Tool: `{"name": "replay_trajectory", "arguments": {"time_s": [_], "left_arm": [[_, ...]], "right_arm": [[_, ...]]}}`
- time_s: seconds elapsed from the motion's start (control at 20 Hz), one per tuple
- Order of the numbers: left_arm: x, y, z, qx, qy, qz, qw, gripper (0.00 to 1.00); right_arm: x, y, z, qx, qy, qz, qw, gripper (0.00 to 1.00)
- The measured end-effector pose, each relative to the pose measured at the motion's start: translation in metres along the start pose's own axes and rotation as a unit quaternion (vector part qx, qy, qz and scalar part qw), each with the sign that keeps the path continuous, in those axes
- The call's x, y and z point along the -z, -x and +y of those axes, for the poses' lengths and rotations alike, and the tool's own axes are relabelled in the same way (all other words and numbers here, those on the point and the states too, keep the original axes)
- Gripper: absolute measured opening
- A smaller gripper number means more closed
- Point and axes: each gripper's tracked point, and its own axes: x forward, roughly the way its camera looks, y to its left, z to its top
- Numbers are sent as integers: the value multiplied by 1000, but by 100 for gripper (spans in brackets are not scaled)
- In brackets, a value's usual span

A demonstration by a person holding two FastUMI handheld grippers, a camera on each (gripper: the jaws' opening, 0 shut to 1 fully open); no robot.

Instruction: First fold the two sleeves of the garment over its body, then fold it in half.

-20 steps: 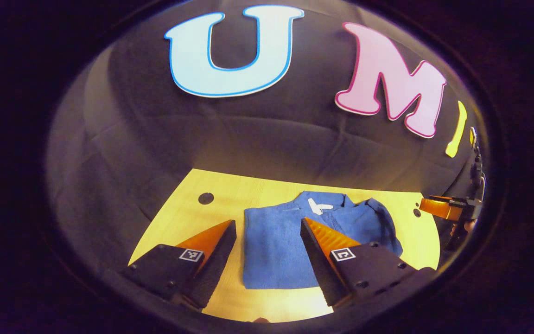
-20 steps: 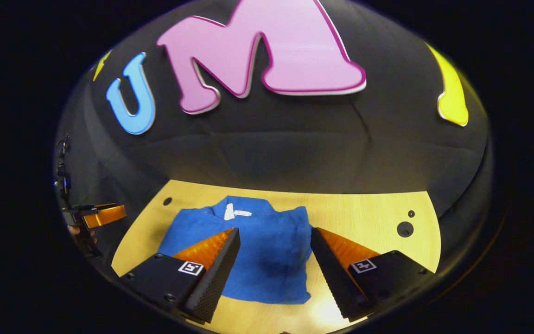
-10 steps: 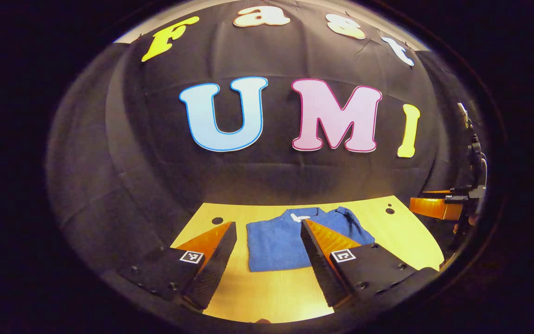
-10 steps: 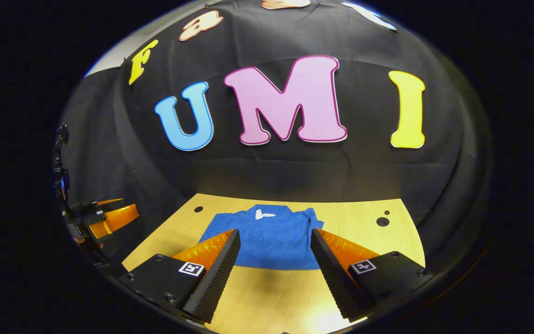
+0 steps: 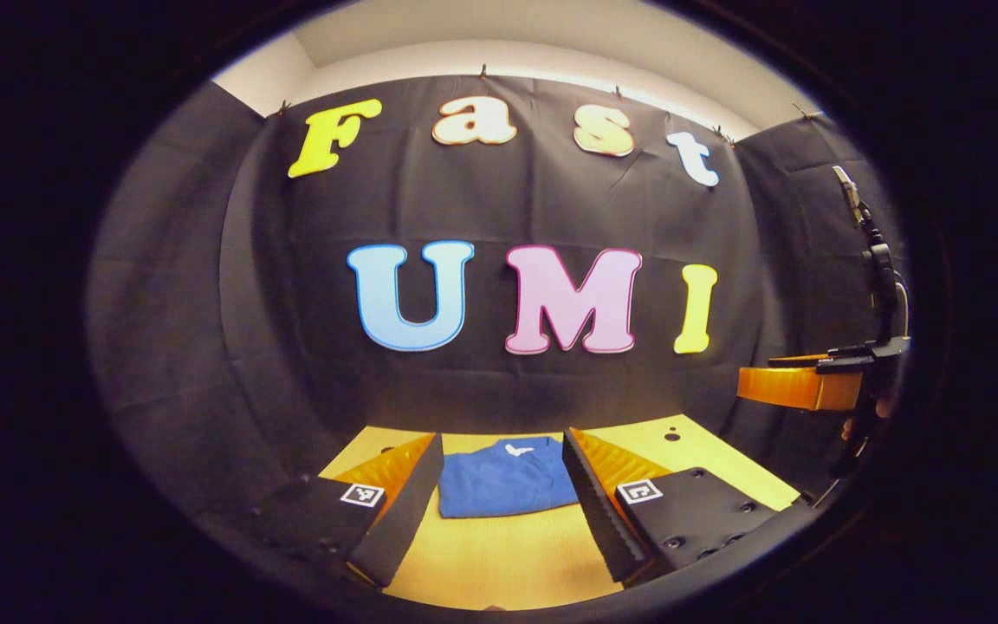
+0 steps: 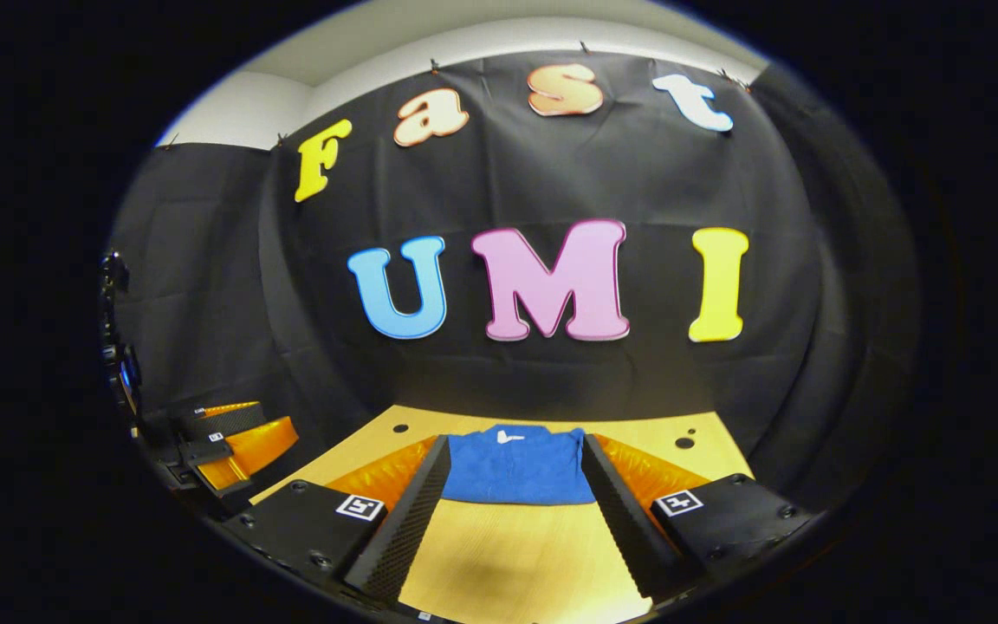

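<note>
Both tongs pulled back and up since a second ago; garment looks farther off, folded into blue rectangle, collar tag toward back wall. Lies flat mid-worktop, nothing touching it. Left tongs spread wide, empty, well clear of cloth. Right tongs likewise wide, empty. From left gripper view, right tongs at far right edge, hand partly visible beneath.

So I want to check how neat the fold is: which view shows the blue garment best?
The right gripper view: the blue garment lies centred and square-on between that hand-held gripper's fingers, its near edge and white neck label plain. In the left gripper view the garment looks smaller, and one finger hides its right edge.
</note>
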Motion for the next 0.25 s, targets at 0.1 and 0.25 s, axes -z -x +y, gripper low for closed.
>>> {"name": "replay_trajectory", "arguments": {"time_s": [0.1, 0.25], "left_arm": [[-7, 9, -8, 7, 2, -17, 1000, 79], [-23, 36, -28, 15, 21, -33, 999, 80]], "right_arm": [[-19, 17, 5, 3, 14, -24, 1000, 96], [-31, 38, 4, 13, 15, -43, 999, 96]]}}
